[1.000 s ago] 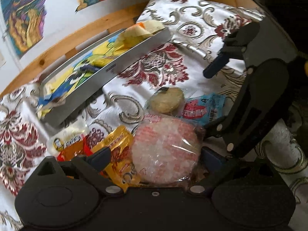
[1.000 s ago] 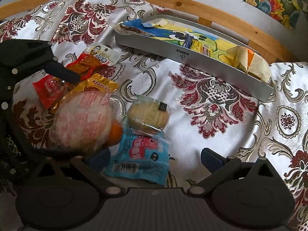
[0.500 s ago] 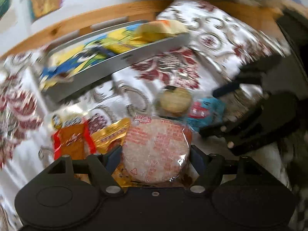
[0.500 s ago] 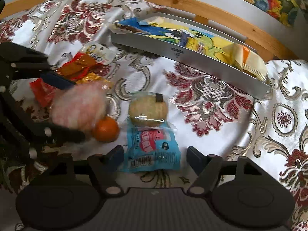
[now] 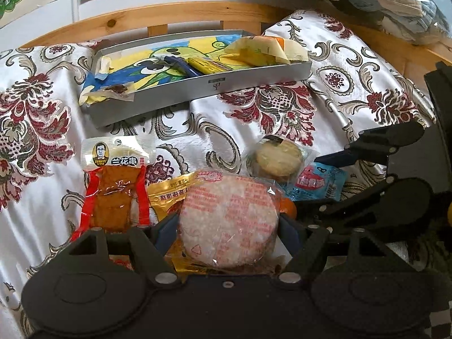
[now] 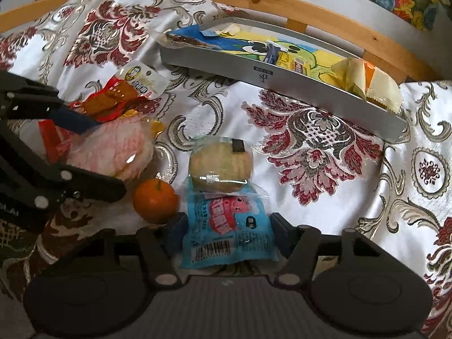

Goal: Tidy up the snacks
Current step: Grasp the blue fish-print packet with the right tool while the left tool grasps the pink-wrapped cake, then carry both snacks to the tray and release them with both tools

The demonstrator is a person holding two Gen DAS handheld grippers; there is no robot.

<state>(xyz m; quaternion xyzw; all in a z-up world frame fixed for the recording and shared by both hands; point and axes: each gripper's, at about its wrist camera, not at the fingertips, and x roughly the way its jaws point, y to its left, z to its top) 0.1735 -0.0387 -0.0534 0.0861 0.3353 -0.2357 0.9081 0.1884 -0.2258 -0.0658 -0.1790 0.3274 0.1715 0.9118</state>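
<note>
A round pink rice cake packet (image 5: 228,217) is held off the cloth by my left gripper (image 5: 227,227), which is shut on it; the same packet (image 6: 113,149) shows in the right wrist view inside that left gripper (image 6: 96,152). On the cloth lies a blue snack packet (image 6: 228,231), and my right gripper (image 6: 228,226) is shut on its two sides. From the left wrist view, the right gripper (image 5: 316,183) straddles the blue packet (image 5: 319,182). A grey tray (image 5: 197,90) (image 6: 282,76) with yellow packets (image 5: 262,52) stands at the back.
A round biscuit packet (image 6: 220,166) touches the blue packet's far end. A tangerine (image 6: 155,200) sits left of it. A red-and-white packet (image 5: 115,186) and a gold packet (image 5: 166,195) lie under the left gripper. A wooden rail (image 5: 183,14) runs behind the tray.
My left gripper lifted the rice cake and swung to face the tray, uncovering the tangerine. My right gripper moved forward over the blue packet and its fingers narrowed onto it.
</note>
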